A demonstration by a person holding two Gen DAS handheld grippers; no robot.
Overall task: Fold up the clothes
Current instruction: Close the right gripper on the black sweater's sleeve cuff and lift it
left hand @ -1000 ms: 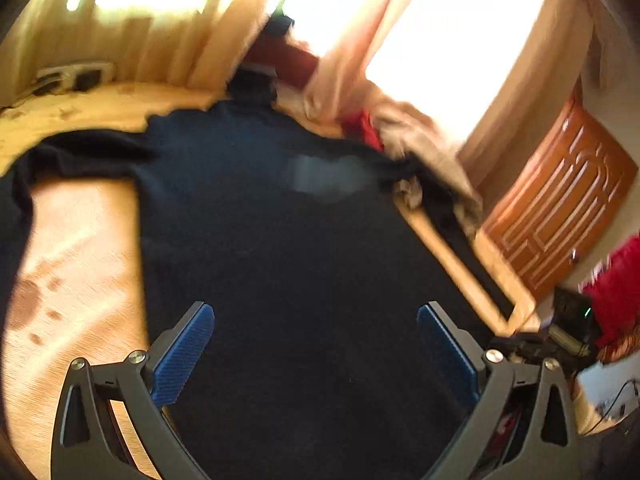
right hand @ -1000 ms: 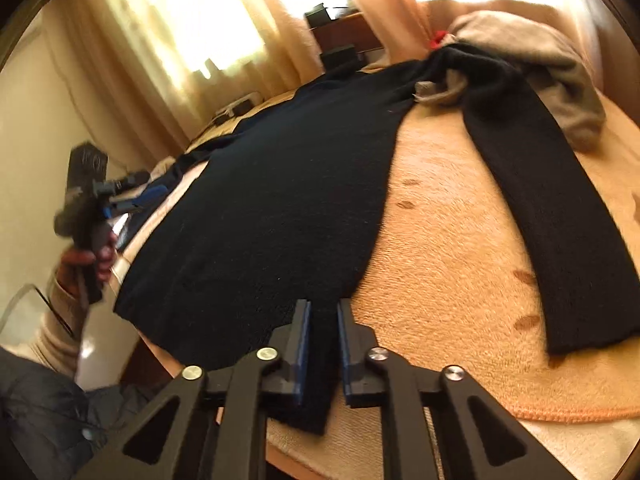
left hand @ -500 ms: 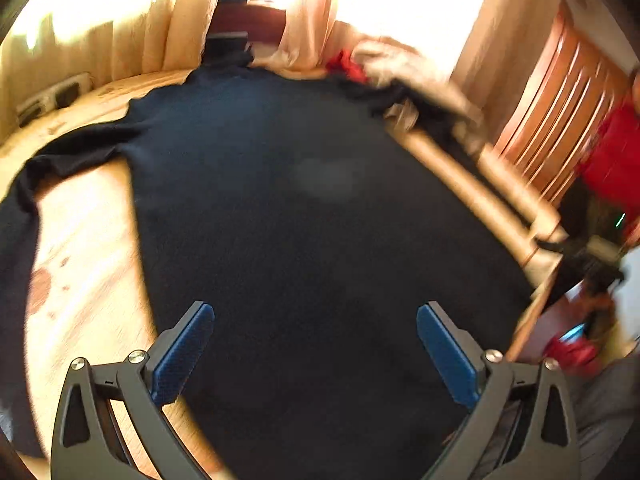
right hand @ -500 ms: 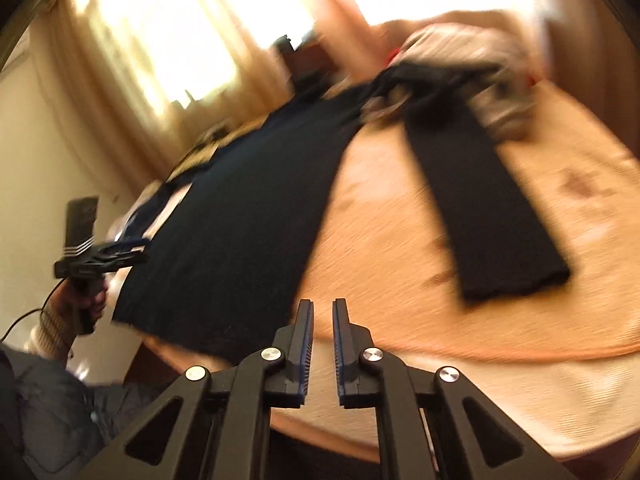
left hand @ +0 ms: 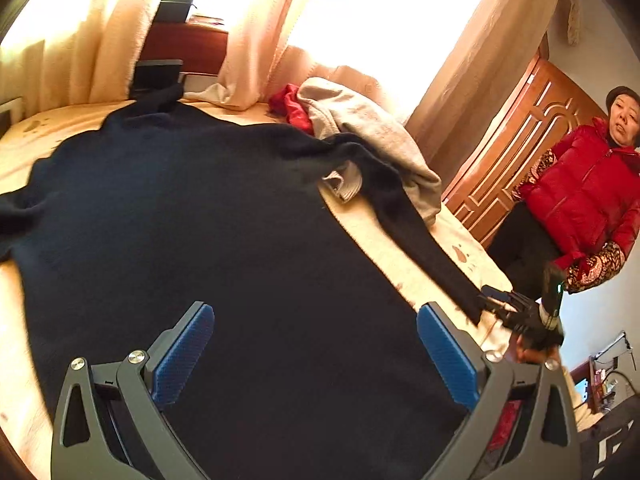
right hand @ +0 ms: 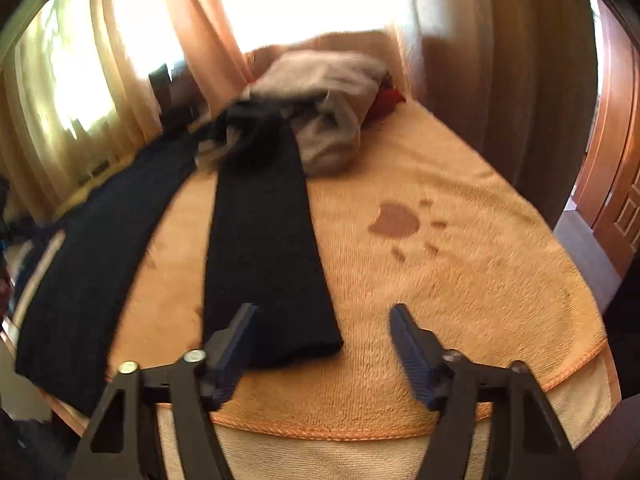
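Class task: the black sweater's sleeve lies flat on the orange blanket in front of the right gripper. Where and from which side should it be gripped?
Grip the sleeve at its cuff end, coming in low from the near blanket edge. The cuff lies flat and free, nearest the open right gripper, while the far end runs under the grey garment.

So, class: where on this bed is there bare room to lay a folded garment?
Free: blanket right of the sleeve, out to the bed's edge; a narrower strip between sleeve and sweater body. Crowded: the far end, piled with grey clothes.
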